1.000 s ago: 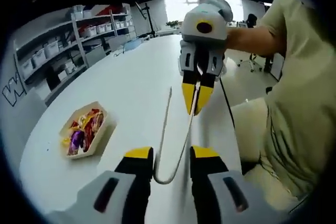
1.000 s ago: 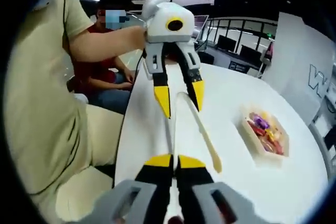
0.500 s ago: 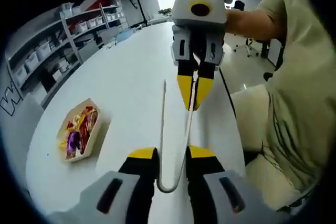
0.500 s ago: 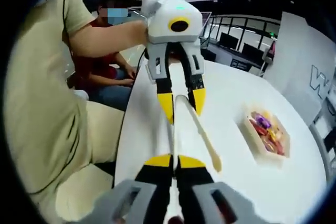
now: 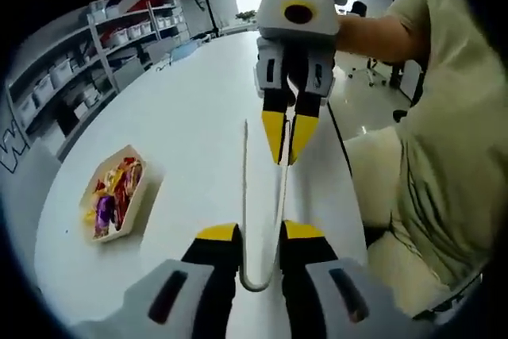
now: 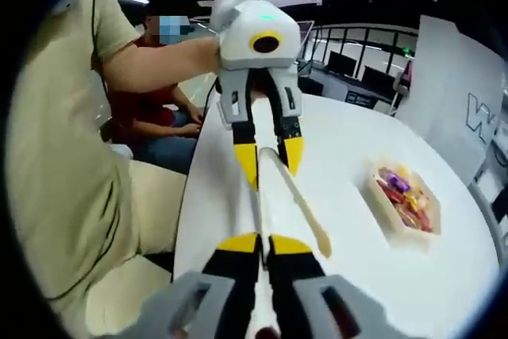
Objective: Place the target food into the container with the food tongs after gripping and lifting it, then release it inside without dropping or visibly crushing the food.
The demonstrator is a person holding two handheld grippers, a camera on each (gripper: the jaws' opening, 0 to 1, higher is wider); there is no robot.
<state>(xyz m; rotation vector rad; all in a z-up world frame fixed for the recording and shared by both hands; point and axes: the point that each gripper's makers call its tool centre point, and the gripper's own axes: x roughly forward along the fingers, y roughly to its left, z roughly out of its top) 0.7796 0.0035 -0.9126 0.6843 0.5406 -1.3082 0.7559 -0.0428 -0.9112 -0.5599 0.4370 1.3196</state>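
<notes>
A pair of pale food tongs [image 5: 244, 188] hangs over the white table [image 5: 182, 101], held between both grippers. My left gripper [image 5: 258, 232] has its jaws pressed against the two arms just above the tongs' bend. My right gripper [image 5: 283, 136] comes in from the top, shut on one arm of the tongs. In the right gripper view the right gripper [image 6: 263, 242] pinches that arm, the other arm of the tongs [image 6: 305, 212] slants free, and the left gripper [image 6: 268, 160] straddles the far end. A shallow tray [image 5: 136, 204] of coloured wrapped food lies on the table, apart from both grippers, and appears as the tray [image 6: 386, 213] in the right gripper view.
Shelves with storage bins [image 5: 95, 45] line the wall beyond the table. The person holding the grippers, in a beige shirt [image 5: 452, 140], stands at the table's edge. Another person [image 6: 159, 109] sits behind. Bare table surface lies between the tongs and the tray.
The left gripper's jaws have narrowed onto the tongs' bend. The right gripper has drawn slightly nearer, and both views have shifted a little.
</notes>
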